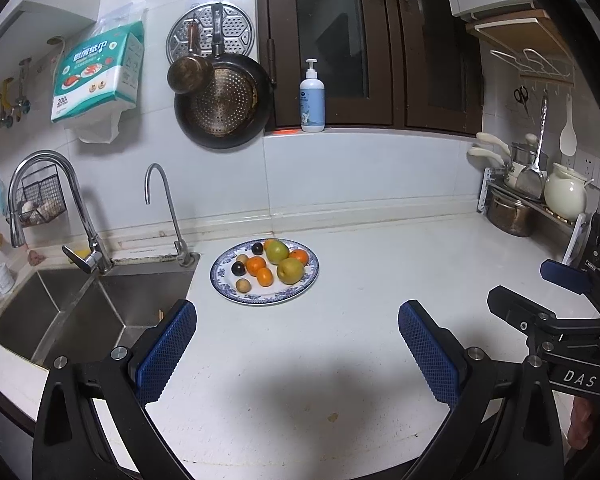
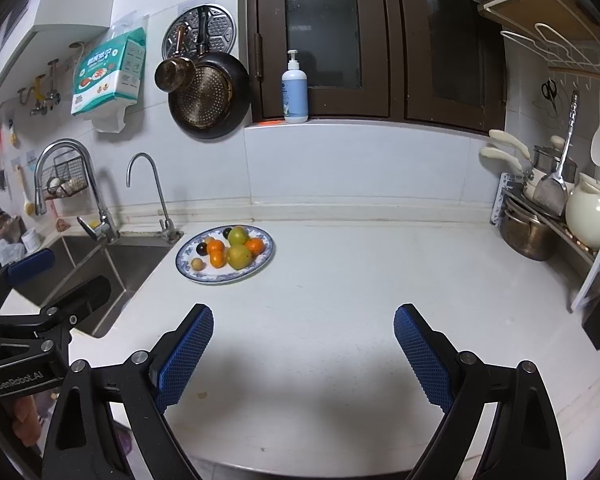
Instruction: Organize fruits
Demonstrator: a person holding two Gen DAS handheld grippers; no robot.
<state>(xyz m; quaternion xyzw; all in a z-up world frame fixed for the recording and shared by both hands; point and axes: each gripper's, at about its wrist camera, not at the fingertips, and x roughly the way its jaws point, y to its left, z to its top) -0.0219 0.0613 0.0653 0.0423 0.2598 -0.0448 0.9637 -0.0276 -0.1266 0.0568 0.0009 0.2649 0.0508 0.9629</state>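
So both tools are just hanging over the white counter (image 1: 340, 360) with nothing in them. The left gripper (image 1: 298, 354) fills the bottom of its own view, blue pads spread wide apart, bare counter between them. Same deal with the right gripper (image 2: 304, 354): fingers wide, nothing between the pads.

The fruit is all on a blue-and-white patterned plate (image 1: 302, 286), sitting a bit left of centre in the left view and centre-left in the right view (image 2: 188, 268), right beside the corner of the steel sink (image 1: 80, 312). On the plate I count two greenish-yellow pears (image 1: 290, 270), a few small oranges (image 1: 256, 265), two dark plums (image 1: 238, 268) and a couple of small tan round fruits (image 1: 243, 285), all bunched together and touching. Both grippers are well back from the plate.

Behind it, mid-left of the frame, stand a tall curved faucet (image 1: 60, 204) and a thinner one (image 1: 164, 208). A pump bottle (image 1: 312, 98) sits on the window ledge up top, and pans (image 1: 220, 100) hang on the wall left of it. A pot rack (image 1: 532, 196) sits at far right.
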